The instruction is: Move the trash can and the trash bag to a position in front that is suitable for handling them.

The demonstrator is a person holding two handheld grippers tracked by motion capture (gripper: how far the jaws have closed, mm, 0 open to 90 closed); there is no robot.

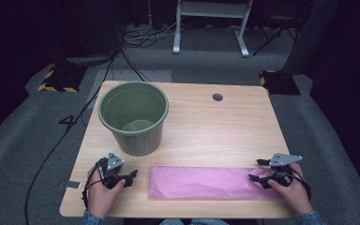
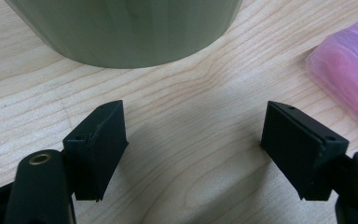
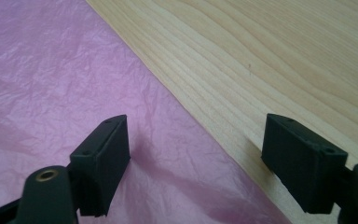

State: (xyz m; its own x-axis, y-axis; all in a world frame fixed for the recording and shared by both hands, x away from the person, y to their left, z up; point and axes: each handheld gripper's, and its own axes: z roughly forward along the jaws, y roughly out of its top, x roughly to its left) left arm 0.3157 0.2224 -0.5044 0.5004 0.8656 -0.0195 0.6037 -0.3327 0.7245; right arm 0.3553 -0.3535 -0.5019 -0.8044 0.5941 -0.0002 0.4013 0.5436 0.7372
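- Pink plastic bag (image 1: 213,183) — folded flat into a long strip — lies along the near edge of the wooden table (image 1: 225,122), stretching from just right of the left gripper (image 1: 132,176) to the right gripper (image 1: 254,179).
- Green plastic bin (image 1: 133,117) stands upright and empty at the left of the table, behind the bag's left end and apart from it; the likely job is lining it with the bag.
- The left gripper rests low over bare wood, its jaws spread wide with nothing between them. In the left gripper view the bin's base (image 2: 126,30) is straight ahead and the bag's left end (image 2: 349,79) lies off to the right, untouched.
- The right gripper (image 3: 196,163) is also wide open and holds nothing. In the right gripper view one jaw hangs over the crinkled pink film (image 3: 74,93) and the other over the wood, so the bag's long edge runs between them.
- The step in hand looks like the approach: both tongs are at the bag's two ends and no grip is made yet.
- The next move calls for getting a pad under the thin film — it lies flat on the wood, so the right gripper would need to come in low at the edge and close gently, while the left gripper shifts right to reach its end.
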